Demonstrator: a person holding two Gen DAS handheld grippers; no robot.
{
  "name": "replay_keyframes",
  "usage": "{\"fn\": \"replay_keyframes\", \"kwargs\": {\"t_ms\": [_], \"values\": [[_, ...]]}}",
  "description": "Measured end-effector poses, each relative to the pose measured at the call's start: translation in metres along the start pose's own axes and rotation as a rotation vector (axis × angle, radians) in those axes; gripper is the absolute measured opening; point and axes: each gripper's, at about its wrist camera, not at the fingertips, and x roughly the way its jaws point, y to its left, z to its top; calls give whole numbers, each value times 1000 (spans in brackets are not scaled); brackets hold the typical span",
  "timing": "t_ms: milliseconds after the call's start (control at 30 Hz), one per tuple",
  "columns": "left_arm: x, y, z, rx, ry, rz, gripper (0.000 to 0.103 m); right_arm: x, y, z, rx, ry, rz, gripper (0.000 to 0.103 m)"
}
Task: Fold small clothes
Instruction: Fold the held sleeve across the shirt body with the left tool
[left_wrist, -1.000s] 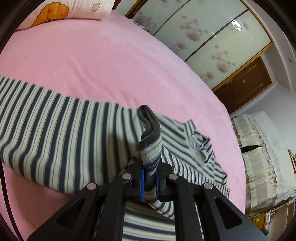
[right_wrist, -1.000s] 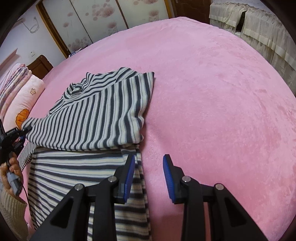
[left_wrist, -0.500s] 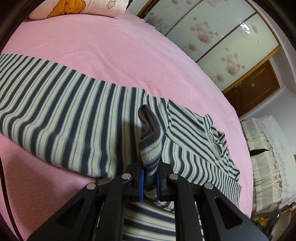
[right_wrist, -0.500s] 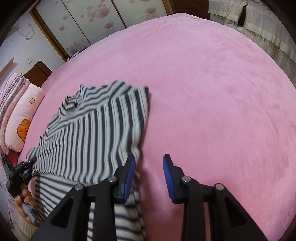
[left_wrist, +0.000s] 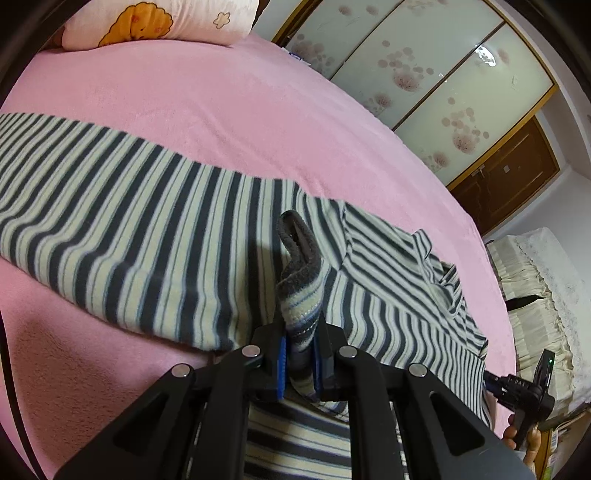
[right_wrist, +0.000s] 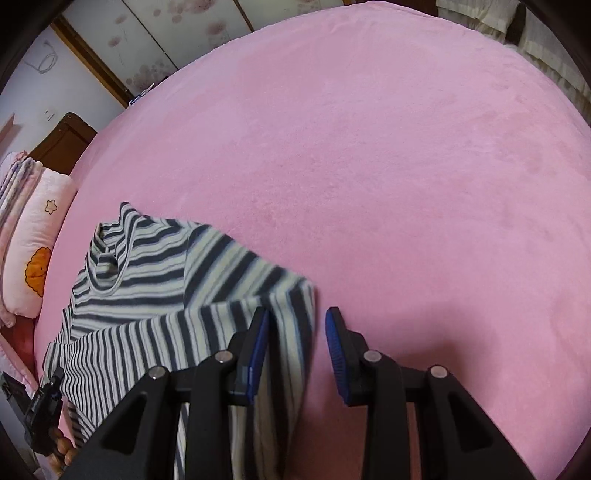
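Note:
A grey-and-cream striped sweater (left_wrist: 129, 221) lies on the pink bed (left_wrist: 207, 96), one sleeve stretched out to the left and its collar (left_wrist: 443, 284) to the right. My left gripper (left_wrist: 300, 332) is shut on the sleeve's dark cuff (left_wrist: 299, 266), which stands up between the blue pads. In the right wrist view the sweater (right_wrist: 147, 280) lies at lower left. My right gripper (right_wrist: 297, 314) is open just above its right edge, and the fabric lies under the gap without the pads pressing it. The left gripper (right_wrist: 44, 406) shows at the bottom left, held by a hand.
A pink cartoon pillow (left_wrist: 159, 22) lies at the head of the bed, also the pillow (right_wrist: 40, 258) in the right wrist view. Flower-patterned sliding wardrobe doors (left_wrist: 424, 74) stand beyond the bed. Cream-covered furniture (left_wrist: 535, 277) stands past the bed's right edge. Bare pink blanket (right_wrist: 406, 166) stretches to the right.
The right gripper has travelled along the sweater's right edge toward the collar end, jaws unchanged. The left gripper sank a little with the cuff, and the sleeve now lies flatter.

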Motion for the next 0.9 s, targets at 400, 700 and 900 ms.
{"fn": "replay_keyframes", "kwargs": {"t_ms": [400,700,900], "values": [[6,3,-4,-14,7,-9,9,-13,-11,-1,-54,-28,-54,43],[8,6,-4,-19,12,-29,9,-1,5,-1,-92,-55,-54,47],[10,3,-2,-17,21,-36,13,-11,6,-3,-107,-116,-120,4]]}}
